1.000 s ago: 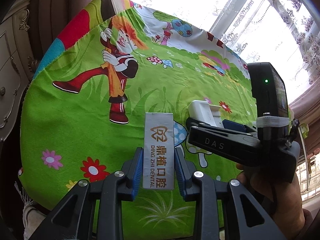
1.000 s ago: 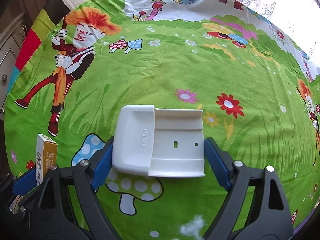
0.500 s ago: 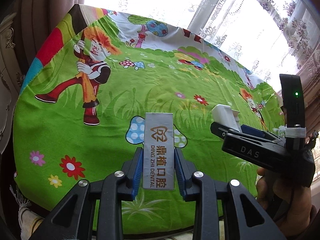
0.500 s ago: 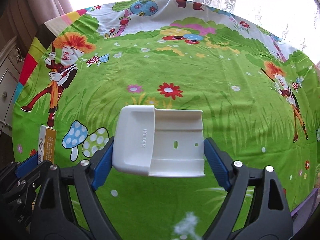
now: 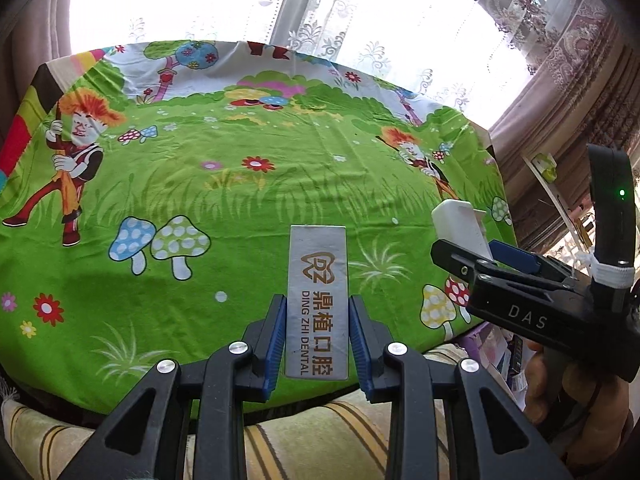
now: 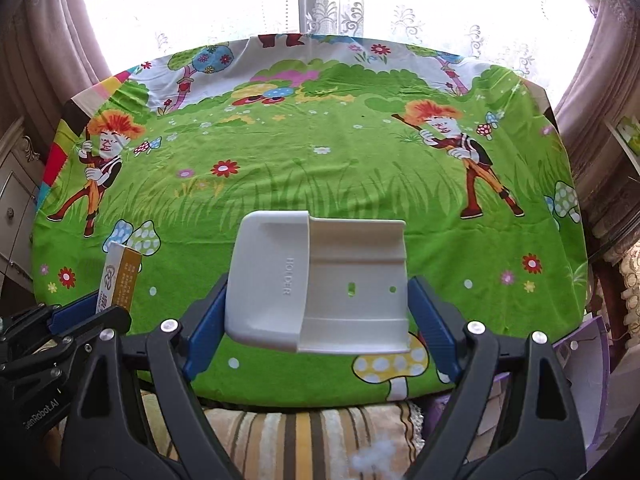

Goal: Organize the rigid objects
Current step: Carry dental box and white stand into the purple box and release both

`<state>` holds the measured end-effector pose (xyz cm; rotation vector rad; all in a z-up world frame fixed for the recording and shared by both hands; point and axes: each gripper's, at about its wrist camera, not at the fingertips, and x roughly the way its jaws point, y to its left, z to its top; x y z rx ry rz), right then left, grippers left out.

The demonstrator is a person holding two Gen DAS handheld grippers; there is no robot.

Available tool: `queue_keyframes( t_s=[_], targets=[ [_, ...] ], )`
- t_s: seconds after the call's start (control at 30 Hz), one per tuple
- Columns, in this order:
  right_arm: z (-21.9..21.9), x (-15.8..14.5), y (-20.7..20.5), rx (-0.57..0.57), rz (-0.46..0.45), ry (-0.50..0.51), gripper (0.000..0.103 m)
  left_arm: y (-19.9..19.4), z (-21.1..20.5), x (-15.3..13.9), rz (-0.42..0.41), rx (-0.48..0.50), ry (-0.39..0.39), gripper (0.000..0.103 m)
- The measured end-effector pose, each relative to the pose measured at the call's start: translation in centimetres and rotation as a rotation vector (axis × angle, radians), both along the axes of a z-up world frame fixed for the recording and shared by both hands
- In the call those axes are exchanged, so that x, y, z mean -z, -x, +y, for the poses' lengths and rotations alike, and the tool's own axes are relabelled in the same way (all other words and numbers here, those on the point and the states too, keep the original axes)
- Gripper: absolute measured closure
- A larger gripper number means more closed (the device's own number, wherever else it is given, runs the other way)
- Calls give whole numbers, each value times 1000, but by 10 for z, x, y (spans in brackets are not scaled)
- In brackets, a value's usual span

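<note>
My left gripper is shut on a slim silver box printed "DING ZHI DENTAL", held upright above the near edge of the table. In the right wrist view the same box shows its orange side at the lower left, in the left gripper. My right gripper is shut on a white plastic holder, its blue pads pressing both sides. From the left wrist view the holder and the right gripper sit at the right, with a hand below.
A table under a bright green cartoon cloth fills both views, with nothing lying on it. A striped cushion sits below its near edge. Lace curtains and a window stand behind. A cream cabinet is at the left, a purple box at the lower right.
Both grippers have pulled back and risen from the table, each keeping its object. More of the cloth, its near edge and the striped cushion have come into view.
</note>
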<state>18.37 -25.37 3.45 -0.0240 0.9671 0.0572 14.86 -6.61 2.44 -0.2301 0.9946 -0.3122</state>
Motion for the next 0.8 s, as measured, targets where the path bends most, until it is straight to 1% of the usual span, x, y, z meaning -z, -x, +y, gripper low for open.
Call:
queue_keyframes(
  t_s=[0.2, 0.43, 0.67, 0.8],
  targets=[
    [-81, -6, 41, 112, 1, 9, 16, 17, -65, -5, 7, 129, 4, 71],
    [-176, 2, 85, 270, 26, 10, 16, 33, -132, -11, 12, 248, 3, 71],
    [-236, 6, 120, 359, 26, 16, 16, 50, -187, -11, 23, 344, -12, 71],
    [-261, 8, 129, 396, 29, 19, 16, 53, -208, -8, 35, 370, -24, 71]
  ],
)
